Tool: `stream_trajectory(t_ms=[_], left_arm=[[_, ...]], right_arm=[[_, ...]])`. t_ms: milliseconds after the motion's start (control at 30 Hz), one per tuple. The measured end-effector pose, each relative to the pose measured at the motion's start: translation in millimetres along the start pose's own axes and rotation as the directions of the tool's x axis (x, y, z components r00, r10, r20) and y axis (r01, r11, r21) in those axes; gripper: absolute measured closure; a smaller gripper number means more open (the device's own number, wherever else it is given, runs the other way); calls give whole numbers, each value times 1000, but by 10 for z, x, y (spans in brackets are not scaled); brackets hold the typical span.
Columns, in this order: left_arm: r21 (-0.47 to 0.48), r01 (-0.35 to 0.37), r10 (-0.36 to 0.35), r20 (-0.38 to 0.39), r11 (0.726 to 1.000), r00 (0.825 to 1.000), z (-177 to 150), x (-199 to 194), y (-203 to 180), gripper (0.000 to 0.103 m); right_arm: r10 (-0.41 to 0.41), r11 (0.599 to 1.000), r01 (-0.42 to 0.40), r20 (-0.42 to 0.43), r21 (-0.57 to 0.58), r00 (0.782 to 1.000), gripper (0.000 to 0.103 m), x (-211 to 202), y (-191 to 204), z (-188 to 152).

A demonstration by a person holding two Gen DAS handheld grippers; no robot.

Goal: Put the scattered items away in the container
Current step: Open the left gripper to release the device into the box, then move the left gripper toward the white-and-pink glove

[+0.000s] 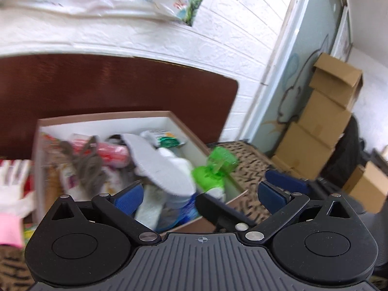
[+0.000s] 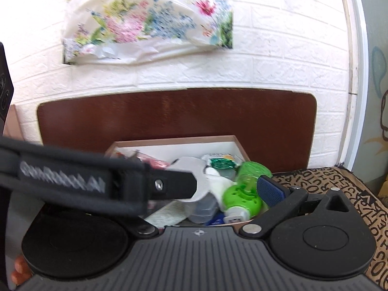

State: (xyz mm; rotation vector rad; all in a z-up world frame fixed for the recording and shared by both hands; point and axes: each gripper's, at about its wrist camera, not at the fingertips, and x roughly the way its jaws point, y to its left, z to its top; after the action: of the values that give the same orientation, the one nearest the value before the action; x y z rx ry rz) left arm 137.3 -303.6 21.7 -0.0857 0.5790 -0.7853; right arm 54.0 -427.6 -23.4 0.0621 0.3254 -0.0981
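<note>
Above the crammed cardboard box (image 1: 174, 117), both hand-held grippers, left (image 1: 201, 191) and right (image 2: 206, 189), hang released; a glossy green plastic vaporizer (image 2: 242, 191) rests against its right wall.

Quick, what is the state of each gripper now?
Left gripper: jaws open, holding nothing.
Right gripper: jaws open wide, holding nothing.

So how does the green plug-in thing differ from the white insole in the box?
The green plug-in thing is glossy plastic, leaning on the box's near right corner; the white insole is flat, dotted, lying slanted across the middle of the pile. Both sit on top of the pile.
</note>
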Motion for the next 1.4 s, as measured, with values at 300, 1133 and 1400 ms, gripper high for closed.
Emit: stream_trajectory(t_ms=[300, 1133, 1400], left_arm=[[-7, -66, 66, 54, 998, 996, -295, -737, 31, 0], [-185, -236, 243, 13, 954, 970, -1004, -1567, 891, 0], [-268, -236, 242, -10, 934, 970, -1139, -1600, 1338, 0]], right_arm=[[67, 998, -67, -9, 2, 998, 0, -385, 454, -84], [195, 978, -205, -174, -39, 965, 0, -324, 1674, -495], [252, 965, -261, -223, -12, 942, 0, -118, 1880, -633]])
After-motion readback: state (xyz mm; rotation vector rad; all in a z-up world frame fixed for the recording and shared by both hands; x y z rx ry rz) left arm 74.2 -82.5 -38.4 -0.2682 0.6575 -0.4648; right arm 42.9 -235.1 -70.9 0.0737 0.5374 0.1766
